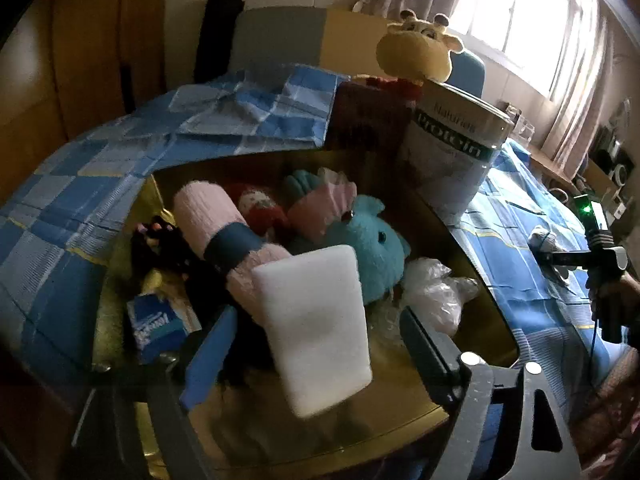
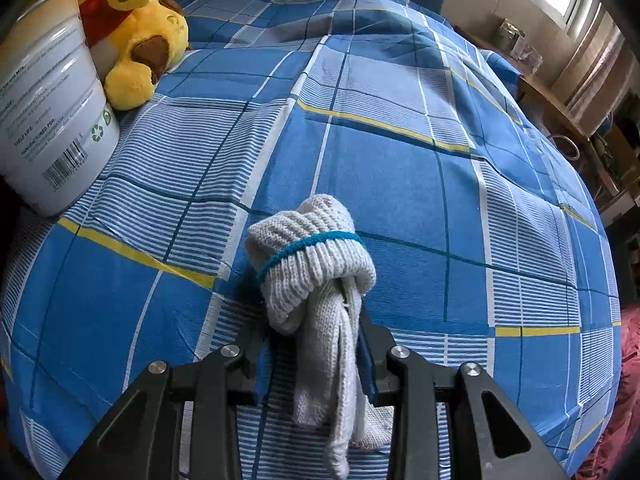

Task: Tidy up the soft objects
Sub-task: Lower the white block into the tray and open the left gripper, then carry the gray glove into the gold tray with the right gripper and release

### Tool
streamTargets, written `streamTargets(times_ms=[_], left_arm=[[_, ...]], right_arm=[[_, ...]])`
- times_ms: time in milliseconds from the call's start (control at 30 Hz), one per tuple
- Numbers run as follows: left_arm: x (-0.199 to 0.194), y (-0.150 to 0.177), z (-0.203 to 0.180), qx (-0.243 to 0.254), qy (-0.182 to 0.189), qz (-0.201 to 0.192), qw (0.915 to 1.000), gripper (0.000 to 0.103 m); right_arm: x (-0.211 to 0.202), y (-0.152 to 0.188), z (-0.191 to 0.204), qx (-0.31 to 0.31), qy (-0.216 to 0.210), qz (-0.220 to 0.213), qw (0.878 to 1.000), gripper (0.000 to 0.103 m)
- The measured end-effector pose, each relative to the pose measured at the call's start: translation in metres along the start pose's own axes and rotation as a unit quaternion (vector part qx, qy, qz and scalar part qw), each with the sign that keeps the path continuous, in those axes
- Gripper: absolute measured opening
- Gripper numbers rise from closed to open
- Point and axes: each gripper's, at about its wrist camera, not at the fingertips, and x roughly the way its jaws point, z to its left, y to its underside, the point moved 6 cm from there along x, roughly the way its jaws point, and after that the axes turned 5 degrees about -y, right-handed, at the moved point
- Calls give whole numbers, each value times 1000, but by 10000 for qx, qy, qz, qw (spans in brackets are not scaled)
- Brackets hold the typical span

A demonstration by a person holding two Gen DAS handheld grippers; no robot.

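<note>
Lying between the spread fingers of the left gripper (image 1: 316, 344): one white sponge (image 1: 320, 332), a plain rectangular foam block, slightly blurred. Long axis runs away from the camera, far end tipped up toward the toys, near end lower. Jaws stand wide; neither the blue pad on the left nor the dark finger (image 1: 424, 344) on the right presses its sides.

Beneath it: a gold box (image 1: 476, 308), open-topped, set on the blue checked bedspread (image 1: 80, 200). Contents: pink rolled towel (image 1: 224, 236) with a dark blue band, lying diagonally, one end under the sponge; teal plush (image 1: 376, 244) with a pink frill, just right of the towel; red-and-white plush, partly hidden behind them; black item with pink spots at the left; blue tissue pack (image 1: 160, 320) at the near left; crumpled clear plastic (image 1: 436, 288) at the right.

Behind the box: white tin (image 1: 452, 148) marked Protein, yellow plush (image 1: 416, 48) beside it.

Right gripper (image 2: 316, 356): jaws narrow, clamped on a grey-white knitted glove bundle (image 2: 312, 264) with a teal line across its cuff. Rolled end points away from the camera, loose fingers hang down toward it. Bundle sits over the bedspread, well apart from the tin.
</note>
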Motion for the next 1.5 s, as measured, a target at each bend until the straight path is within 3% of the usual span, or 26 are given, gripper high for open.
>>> streamTargets(times_ms=[600, 800, 967, 1133, 1333, 1500], left_arm=[[-19, -15, 33, -311, -589, -289, 9974, 85], [-17, -17, 38, -298, -610, -259, 9974, 85], [-17, -19, 39, -331, -526, -287, 9977, 85], [-18, -22, 43, -371, -494, -292, 9977, 85], [-16, -29, 49, -444, -509, -278, 9973, 85], [-13, -32, 54, -535, -615, -210, 9965, 85]], right_arm=[[2, -8, -12, 519, -215, 192, 9982, 31], [-10, -37, -23, 965, -58, 172, 9952, 31], [-31, -100, -22, 1126, 106, -58, 9936, 31], [-65, -188, 2, 1184, 225, -523, 9913, 31], [-114, -295, 63, 906, 158, -1169, 9889, 31], [-160, -357, 147, 195, -166, -1908, 9813, 31]])
